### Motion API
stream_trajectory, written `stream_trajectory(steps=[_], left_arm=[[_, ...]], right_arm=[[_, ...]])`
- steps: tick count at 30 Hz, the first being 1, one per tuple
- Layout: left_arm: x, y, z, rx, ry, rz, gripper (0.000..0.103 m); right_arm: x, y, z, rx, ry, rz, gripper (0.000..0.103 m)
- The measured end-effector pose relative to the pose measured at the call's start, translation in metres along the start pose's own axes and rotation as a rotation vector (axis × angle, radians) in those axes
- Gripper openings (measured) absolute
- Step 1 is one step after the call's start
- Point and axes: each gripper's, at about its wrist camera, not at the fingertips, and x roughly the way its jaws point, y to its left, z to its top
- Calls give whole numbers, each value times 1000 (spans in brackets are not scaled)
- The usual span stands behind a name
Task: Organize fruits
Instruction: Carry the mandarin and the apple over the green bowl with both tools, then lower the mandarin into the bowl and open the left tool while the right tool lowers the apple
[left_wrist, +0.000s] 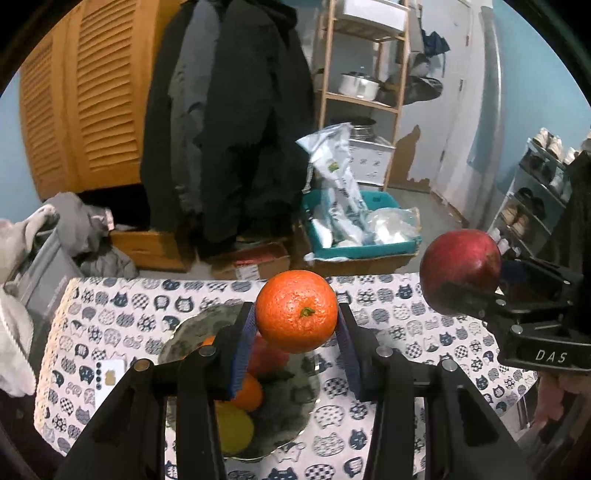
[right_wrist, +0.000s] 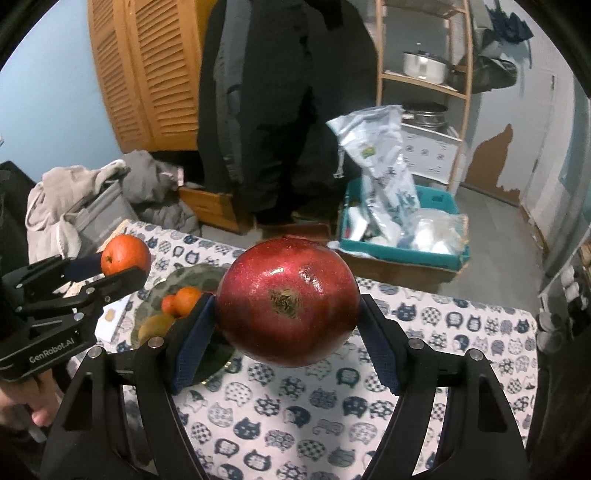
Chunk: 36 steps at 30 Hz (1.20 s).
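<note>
- Left tongs (left_wrist: 295, 328) are pinching one orange (left_wrist: 296, 311) above the plate (left_wrist: 192, 328).
- Right tongs (right_wrist: 288, 321) are pinching one pomegranate (right_wrist: 288, 301) over the tablecloth (right_wrist: 295, 402).
- Plate below is holding about four fruits.

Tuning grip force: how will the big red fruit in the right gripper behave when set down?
The red fruit is round, so it will probably roll on the flat tablecloth unless placed in the dish. Its glossy skin may slip between the right gripper pads. It looks dense and firm, likely heavy for its size.
</note>
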Motion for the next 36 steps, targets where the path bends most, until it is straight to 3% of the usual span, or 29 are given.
stream_trajectory(steps=[15, 28, 36], left_arm=[[25, 77, -33, -113, 112, 58, 44], [82, 115, -66, -205, 264, 12, 44], [112, 120, -77, -233, 335, -9, 44]], right_arm=[[65, 61, 3, -49, 107, 103, 76], [141, 86, -33, -66, 276, 138, 76], [163, 89, -50, -69, 326, 152, 76]])
